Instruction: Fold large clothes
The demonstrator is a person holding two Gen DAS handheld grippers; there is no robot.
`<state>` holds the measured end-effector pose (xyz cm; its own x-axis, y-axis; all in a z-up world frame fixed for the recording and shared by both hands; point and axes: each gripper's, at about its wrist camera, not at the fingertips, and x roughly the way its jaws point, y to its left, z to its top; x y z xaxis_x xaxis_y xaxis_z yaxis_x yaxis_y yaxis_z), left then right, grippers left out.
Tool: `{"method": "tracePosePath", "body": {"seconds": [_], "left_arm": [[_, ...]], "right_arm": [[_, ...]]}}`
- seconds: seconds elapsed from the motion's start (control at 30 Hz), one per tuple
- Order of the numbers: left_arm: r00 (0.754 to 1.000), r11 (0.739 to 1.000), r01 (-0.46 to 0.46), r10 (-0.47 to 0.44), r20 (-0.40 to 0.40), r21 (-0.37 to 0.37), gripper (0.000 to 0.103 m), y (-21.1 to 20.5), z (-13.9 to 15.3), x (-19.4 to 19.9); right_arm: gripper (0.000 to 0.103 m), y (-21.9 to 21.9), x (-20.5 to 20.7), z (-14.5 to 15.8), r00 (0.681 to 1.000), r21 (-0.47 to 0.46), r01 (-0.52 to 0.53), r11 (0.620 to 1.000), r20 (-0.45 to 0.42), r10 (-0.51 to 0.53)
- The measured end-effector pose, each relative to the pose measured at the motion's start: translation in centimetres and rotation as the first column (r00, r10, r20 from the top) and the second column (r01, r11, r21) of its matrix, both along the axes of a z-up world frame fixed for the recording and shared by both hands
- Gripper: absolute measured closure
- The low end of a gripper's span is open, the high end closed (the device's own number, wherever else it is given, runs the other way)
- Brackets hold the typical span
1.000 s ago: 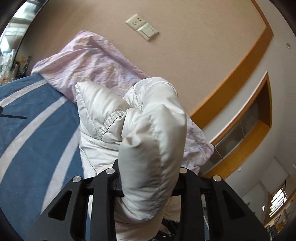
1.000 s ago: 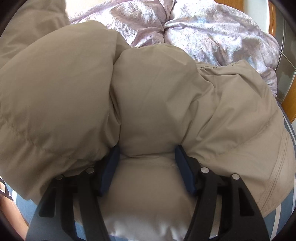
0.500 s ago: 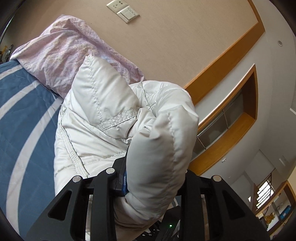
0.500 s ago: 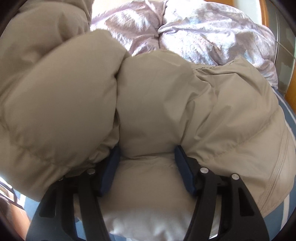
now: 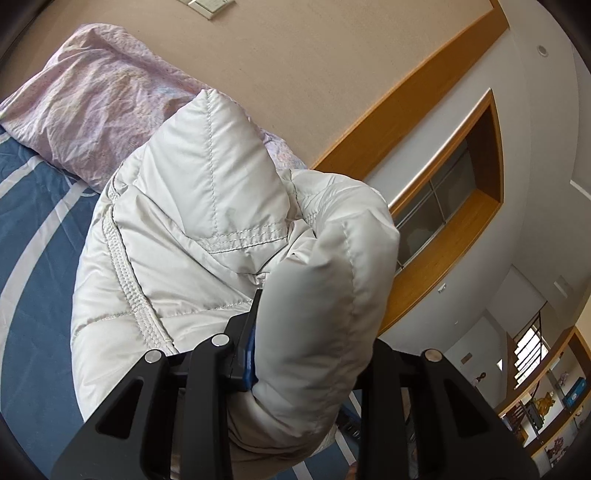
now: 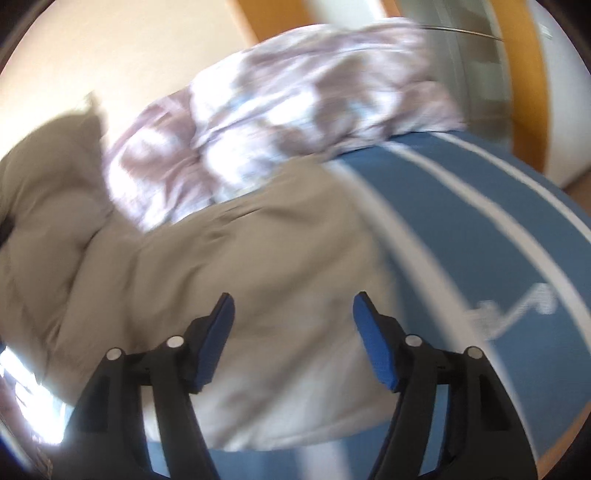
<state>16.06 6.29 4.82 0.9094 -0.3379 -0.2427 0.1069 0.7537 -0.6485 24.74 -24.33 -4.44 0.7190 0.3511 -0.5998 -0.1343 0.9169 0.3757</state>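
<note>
From the left wrist, the left claw [image 5: 310, 347] is clenched on a puffy fold of the pale quilted down jacket [image 5: 207, 221], lifted above the blue, white-striped bed [image 5: 33, 229]. From the right wrist, blurred, the right claw [image 6: 291, 317] has just been opening and hangs released, nothing between its blue pads [image 6: 218, 332], over the jacket's beige side [image 6: 221, 266] lying on the bed beside the rumpled lilac quilt [image 6: 295, 110].

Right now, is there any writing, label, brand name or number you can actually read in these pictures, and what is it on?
No text can be read in either view.
White marking on the blue striped bed cover: too blurred to tell if it is lettering.
Wall switch plate: no readable marking.
Boxes on the far shelf: too small to read.
Puffy jacket: no label showing.
</note>
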Motion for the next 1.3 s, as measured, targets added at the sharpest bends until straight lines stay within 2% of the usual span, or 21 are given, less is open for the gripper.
{"method": "tracePosePath", "body": {"seconds": [0.17,0.3,0.6,0.83,1.07,1.23,1.3], "left_arm": [[0.999,0.999,0.037,-0.037,-0.009,0.014,0.074,-1.7,-0.3,0.8],[0.997,0.997,0.074,-0.073,-0.018,0.020,0.074,-3.1,-0.6,1.4],[0.986,0.986,0.160,-0.157,-0.063,0.052,0.074,-6.5,-2.0,2.7],[0.978,0.974,0.196,-0.185,-0.096,0.111,0.074,-9.3,-2.6,3.0],[0.961,0.952,0.256,-0.231,-0.154,0.166,0.074,-12.1,-4.0,4.4],[0.956,0.946,0.267,-0.235,-0.175,0.186,0.068,-13.1,-4.3,4.7],[0.953,0.943,0.279,-0.248,-0.174,0.180,0.058,-13.1,-4.2,4.9]], "right_arm": [[0.031,-6.4,1.9,-1.7,0.978,-0.014,0.178,0.984,-0.103,-0.179],[0.031,-10.1,2.5,-3.3,0.951,0.007,0.266,0.964,-0.167,-0.261],[0.031,-12.8,1.8,-4.6,0.932,0.035,0.320,0.947,-0.189,-0.308],[0.031,-13.7,1.1,-4.7,0.924,0.049,0.344,0.938,-0.194,-0.329],[0.031,-14.2,0.9,-5.0,0.918,0.055,0.359,0.932,-0.201,-0.342],[0.031,-14.4,0.6,-4.9,0.916,0.048,0.363,0.930,-0.199,-0.348],[0.031,-14.5,0.5,-4.9,0.914,0.047,0.369,0.928,-0.199,-0.353]]}}
